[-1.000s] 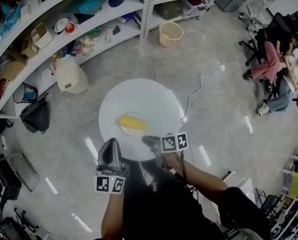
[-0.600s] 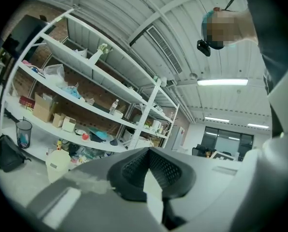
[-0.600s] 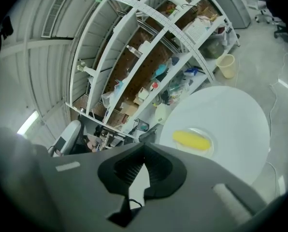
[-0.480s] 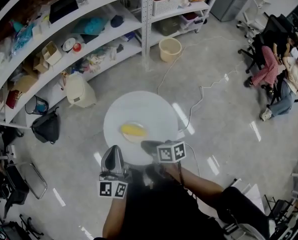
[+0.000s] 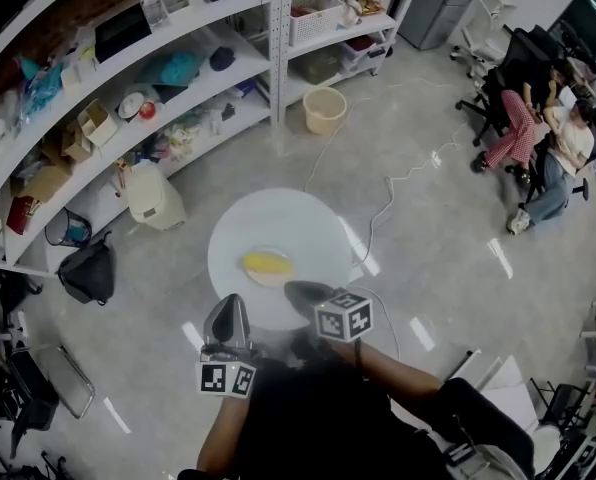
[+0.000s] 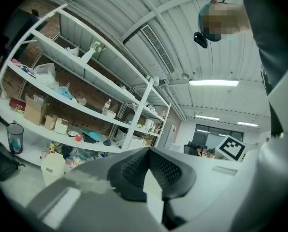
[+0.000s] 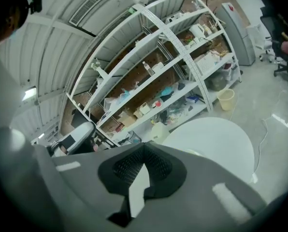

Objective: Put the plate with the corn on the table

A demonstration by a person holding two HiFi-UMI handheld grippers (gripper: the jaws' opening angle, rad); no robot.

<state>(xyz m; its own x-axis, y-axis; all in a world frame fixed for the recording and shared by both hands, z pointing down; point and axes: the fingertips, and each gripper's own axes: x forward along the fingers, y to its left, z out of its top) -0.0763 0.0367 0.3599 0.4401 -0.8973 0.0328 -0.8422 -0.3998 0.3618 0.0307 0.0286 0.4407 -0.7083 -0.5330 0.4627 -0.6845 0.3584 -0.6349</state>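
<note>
The plate (image 5: 275, 278) with the corn (image 5: 266, 262) lies on the table (image 5: 308, 228), near its middle, so I judge the task done, with only drawing away left. Both grippers hang at the table's near edge, apart from the plate: the left gripper (image 5: 229, 302) and the right gripper (image 5: 289, 289) each have jaws pressed together on nothing. Beyond the table's far side stand shelves (image 5: 128, 63), a bucket (image 5: 324, 109) and a floor cable (image 5: 386, 190); nothing crowds the plate
</note>
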